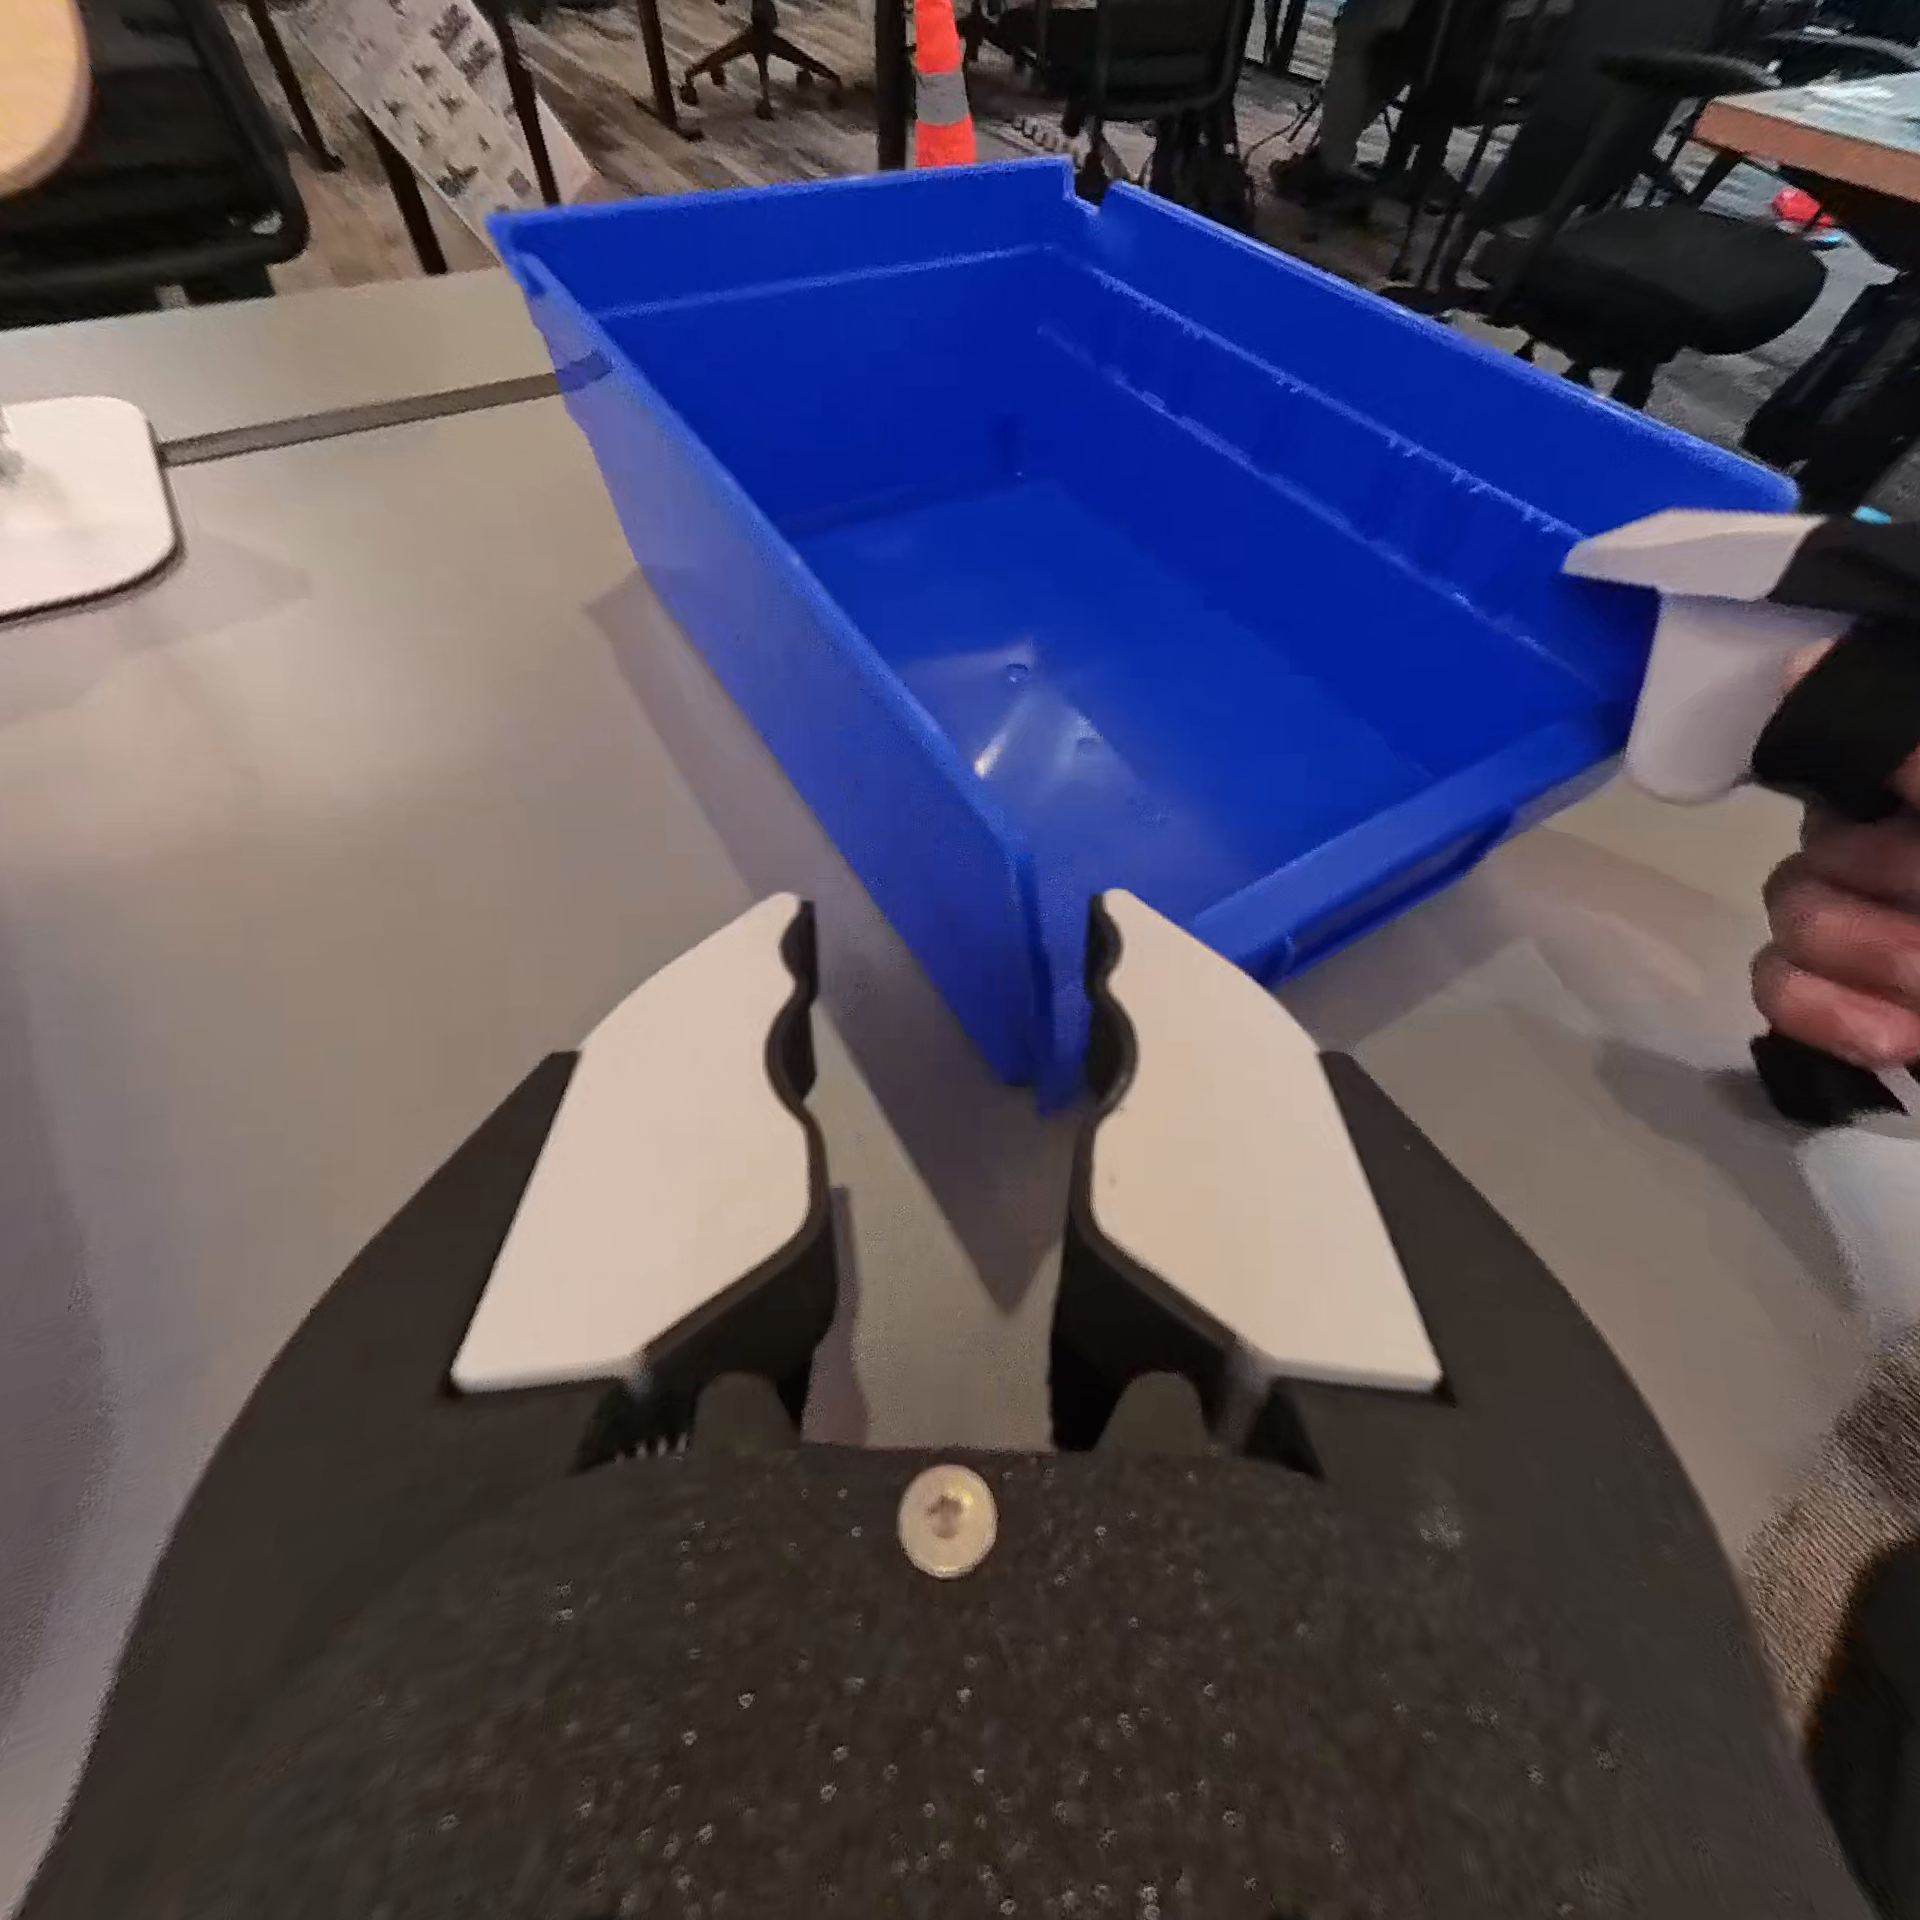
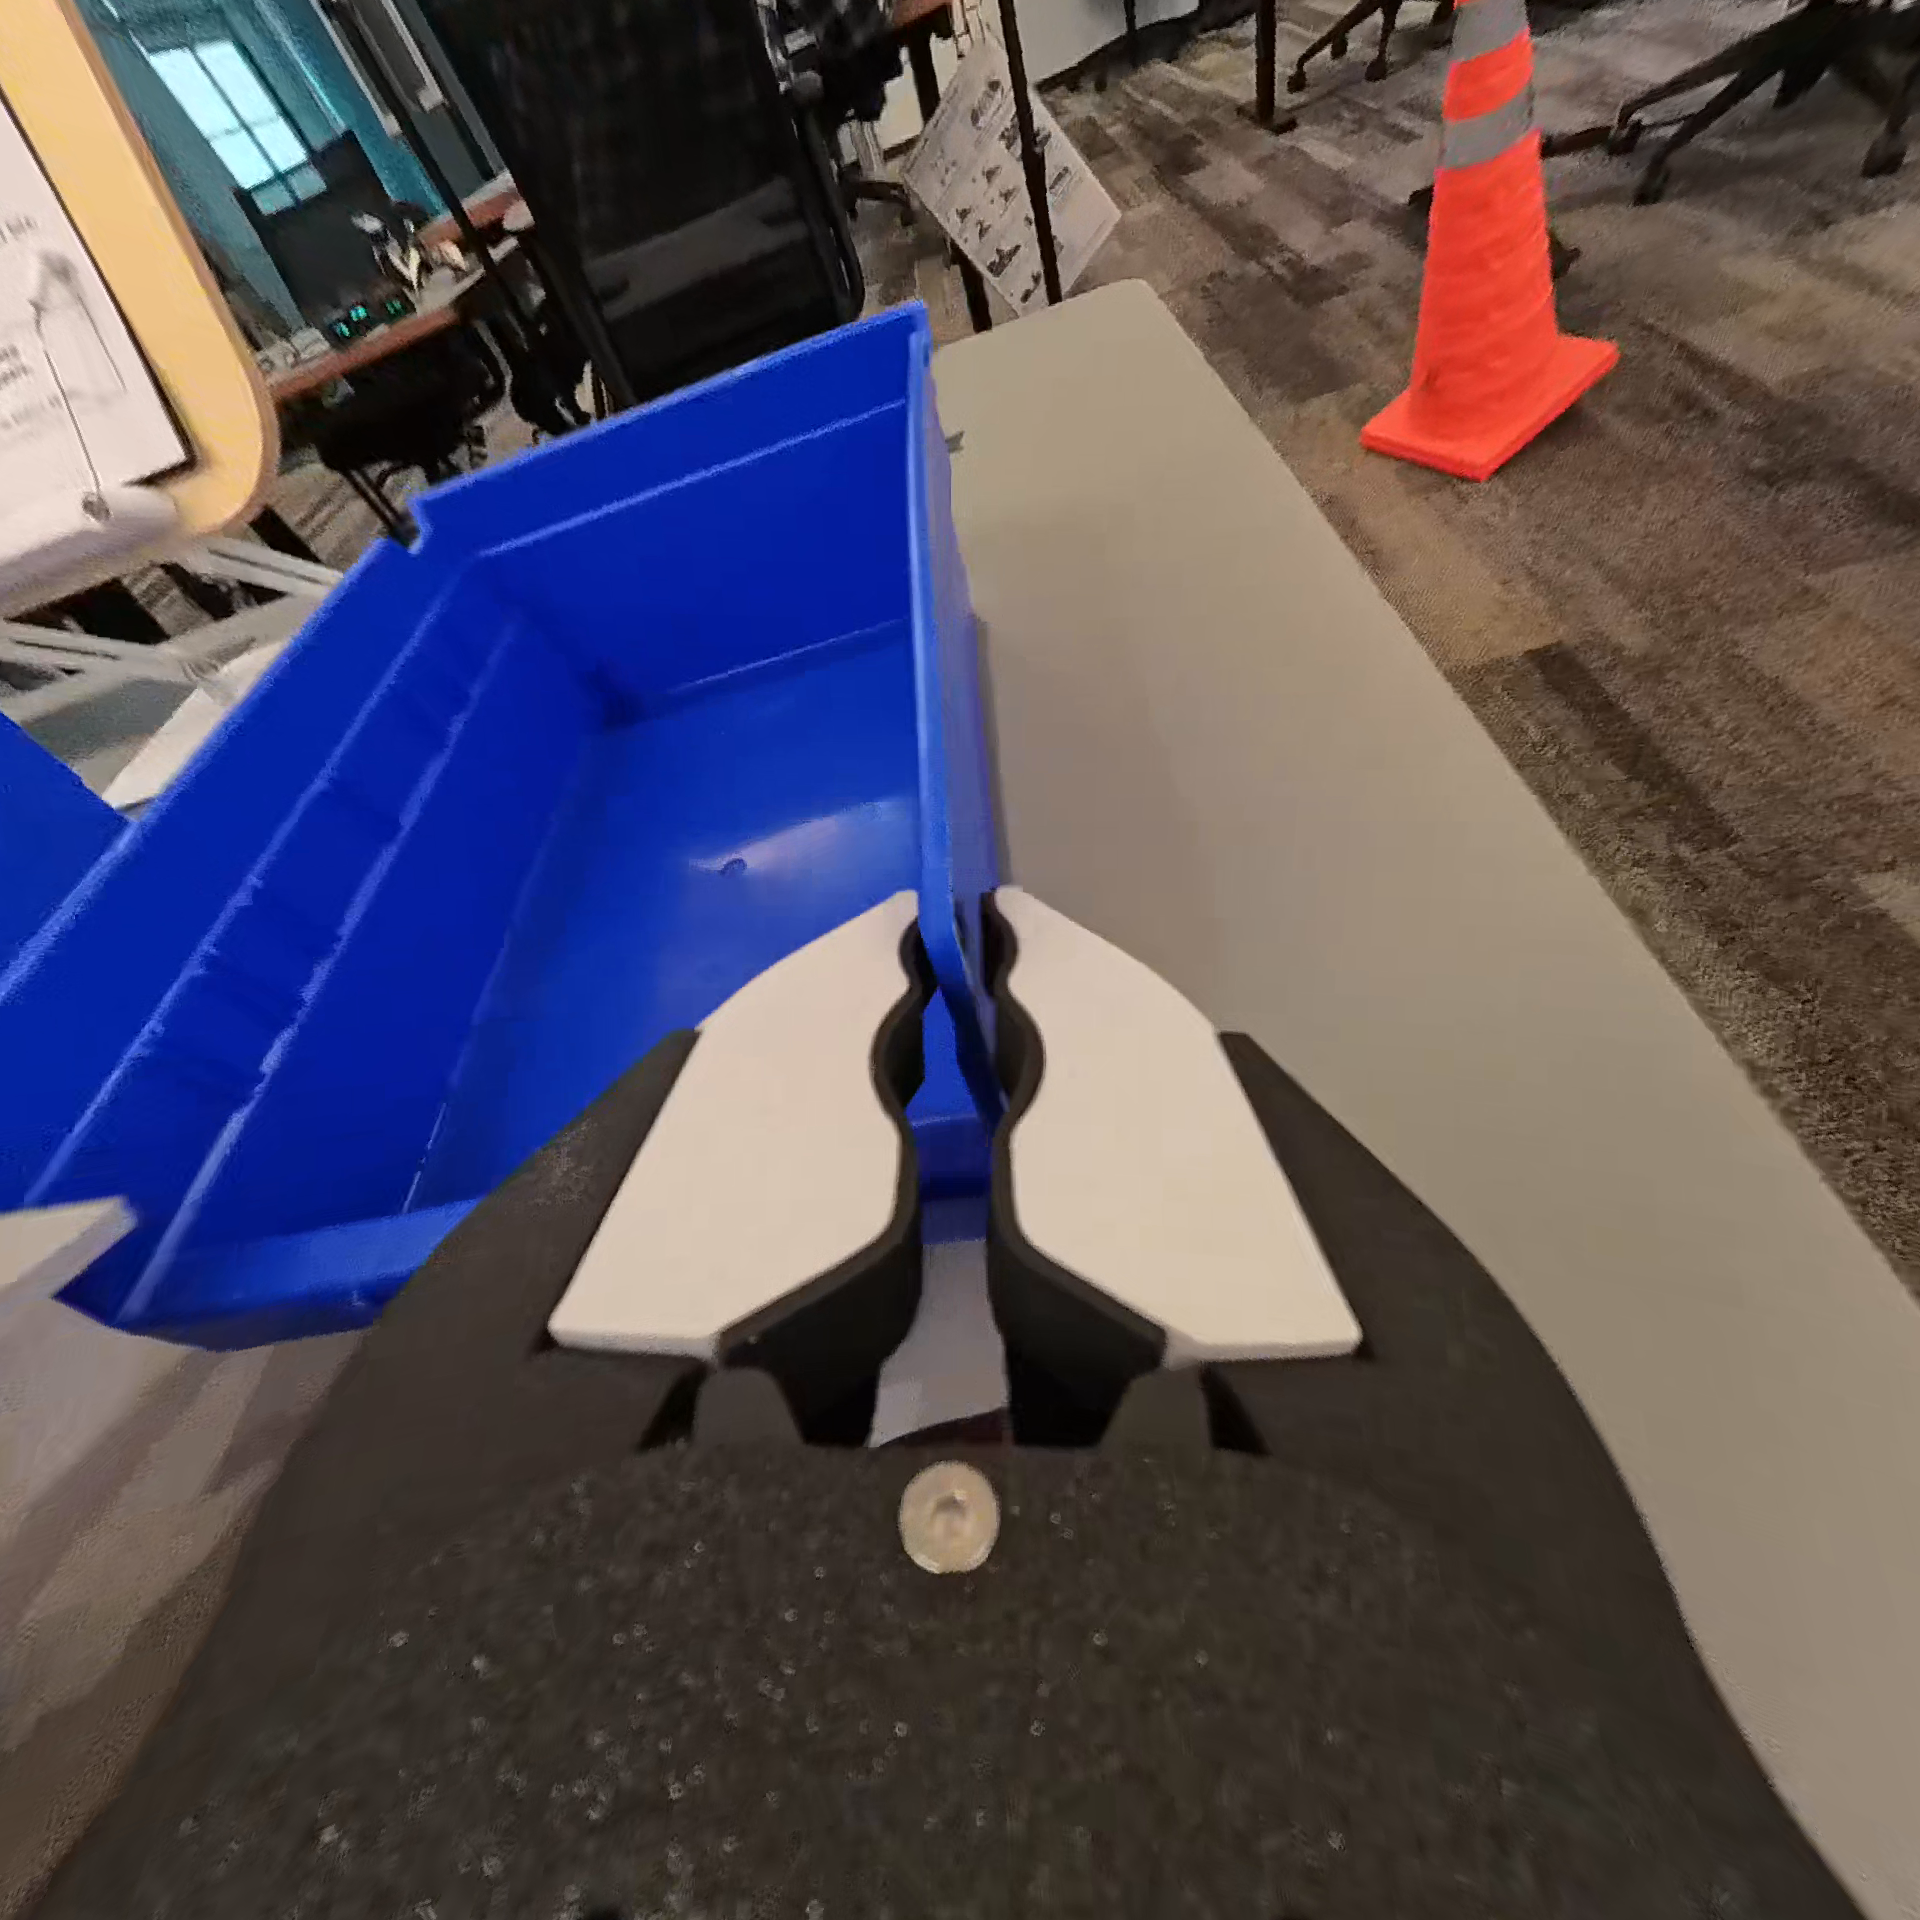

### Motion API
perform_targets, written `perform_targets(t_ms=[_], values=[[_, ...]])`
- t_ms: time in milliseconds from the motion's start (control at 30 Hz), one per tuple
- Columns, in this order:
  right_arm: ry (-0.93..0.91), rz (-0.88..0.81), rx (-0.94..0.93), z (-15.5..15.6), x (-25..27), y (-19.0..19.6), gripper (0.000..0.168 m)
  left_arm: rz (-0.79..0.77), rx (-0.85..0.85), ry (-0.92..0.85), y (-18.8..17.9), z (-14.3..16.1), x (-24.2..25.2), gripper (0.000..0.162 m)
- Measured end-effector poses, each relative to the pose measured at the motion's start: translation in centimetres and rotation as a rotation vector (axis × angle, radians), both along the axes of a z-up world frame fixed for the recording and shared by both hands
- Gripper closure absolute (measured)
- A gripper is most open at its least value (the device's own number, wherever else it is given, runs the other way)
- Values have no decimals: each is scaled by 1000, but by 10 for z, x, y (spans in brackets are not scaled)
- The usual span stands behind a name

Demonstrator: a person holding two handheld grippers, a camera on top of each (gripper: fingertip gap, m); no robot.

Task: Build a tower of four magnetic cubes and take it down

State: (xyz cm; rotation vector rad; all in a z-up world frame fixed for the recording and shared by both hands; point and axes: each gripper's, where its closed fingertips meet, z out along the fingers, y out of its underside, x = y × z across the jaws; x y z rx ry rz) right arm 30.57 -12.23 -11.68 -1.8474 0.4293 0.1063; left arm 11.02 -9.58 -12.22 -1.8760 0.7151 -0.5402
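Note:
No magnetic cubes show in either view. An empty blue plastic bin (image 1: 831,364) stands on the grey table (image 1: 364,831). My left gripper (image 1: 948,914) is open and empty, just in front of the bin's near corner. My right gripper (image 2: 954,904) is shut on the bin's right side wall (image 2: 940,623), one finger inside and one outside. It also shows in the left wrist view (image 1: 1662,623) at the bin's right end, held by a hand (image 1: 1839,966). The inside of the bin (image 2: 727,582) is bare.
An orange traffic cone (image 2: 1486,260) stands on the carpet beyond the table's right edge (image 2: 1403,935); it also shows in the left wrist view (image 1: 940,94). A white base plate (image 1: 73,499) lies at the far left. Another blue piece (image 2: 42,821) is left of the bin. Office chairs stand behind.

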Motion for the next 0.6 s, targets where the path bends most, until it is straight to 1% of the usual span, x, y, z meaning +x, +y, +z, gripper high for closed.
perform_targets(t_ms=[67,133,200,233,300,367,400,467,500,567,600], values=[[-57,-65,39,17,8,-11,138,-32,5,-21,-9,12,-22,107],[-140,-143,104,47,15,-28,130,-85,47,-41,-23,34,-55,105],[-223,-205,176,81,11,-41,129,-100,111,-61,-34,61,-101,108],[-261,-203,210,99,1,-43,128,-93,145,-69,-37,75,-128,110],[-325,-142,259,130,-35,-36,126,-14,226,-66,-31,101,-190,114],[-365,-24,285,152,-90,-20,126,116,285,-49,-13,118,-258,115],[-372,41,297,158,-122,-11,126,187,295,-36,-1,120,-292,114],[-333,205,314,159,-196,10,126,321,285,-10,24,114,-352,113],[-284,292,315,153,-237,19,126,374,254,-9,35,104,-375,110],[-139,451,285,126,-316,35,126,408,138,-50,51,78,-398,100],[-84,511,250,107,-351,41,125,404,84,-75,55,66,-402,101]])
